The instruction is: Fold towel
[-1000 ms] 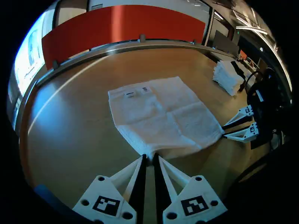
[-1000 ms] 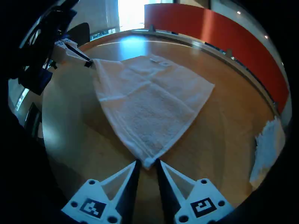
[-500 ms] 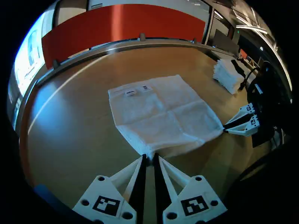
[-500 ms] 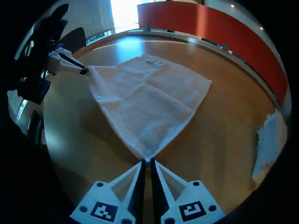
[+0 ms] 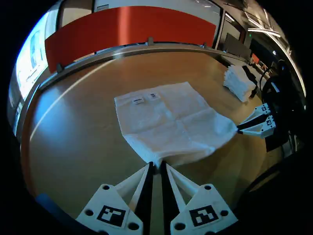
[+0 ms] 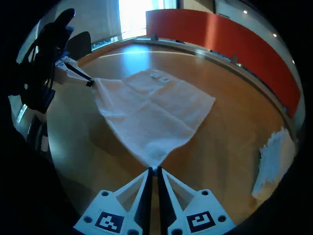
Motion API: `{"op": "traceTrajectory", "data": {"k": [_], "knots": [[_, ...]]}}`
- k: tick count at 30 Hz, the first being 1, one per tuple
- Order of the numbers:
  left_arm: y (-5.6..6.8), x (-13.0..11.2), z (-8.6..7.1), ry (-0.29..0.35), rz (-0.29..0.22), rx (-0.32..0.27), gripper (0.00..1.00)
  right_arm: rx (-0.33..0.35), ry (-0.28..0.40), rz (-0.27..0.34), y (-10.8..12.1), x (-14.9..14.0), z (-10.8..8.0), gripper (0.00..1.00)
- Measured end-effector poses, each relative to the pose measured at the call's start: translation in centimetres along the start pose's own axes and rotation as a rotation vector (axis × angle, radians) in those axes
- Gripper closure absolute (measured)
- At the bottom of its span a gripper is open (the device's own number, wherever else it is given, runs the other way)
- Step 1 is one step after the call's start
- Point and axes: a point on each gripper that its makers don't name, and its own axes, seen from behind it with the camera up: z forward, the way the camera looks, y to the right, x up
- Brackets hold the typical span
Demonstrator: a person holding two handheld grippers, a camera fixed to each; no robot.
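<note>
**Rough white cloth on a glossy wooden top**

The towel is white terry cloth, matt and nubbly, with soft crease lines across it. Its two small labels look smoother than the pile. The table is warm wood or a wood-look top, smooth and glossy enough to carry pale reflections. The rail along its far edge has a dull metal sheen. The panel behind it is flat matt red. The left gripper and right gripper look like white matt plastic with black inner faces. The stack of cloths shows the same rough white pile.
</note>
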Motion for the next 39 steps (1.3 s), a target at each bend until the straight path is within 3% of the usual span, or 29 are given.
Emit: {"op": "traceTrajectory", "data": {"k": [14,23,39], "knots": [[0.2,1.5,-1.5,0.028,-0.047,-0.007,0.86,-0.039,0.122,0.0,2.5,6.5,-3.5,0.92],[0.6,1.9,-2.0,0.027,-0.052,-0.018,0.86,-0.042,0.144,-0.002,2.7,7.7,-4.2,0.92],[2.0,3.3,-5.8,0.024,-0.097,-0.07,0.86,-0.059,0.215,0.012,3.0,11.2,-8.6,0.92]]}}
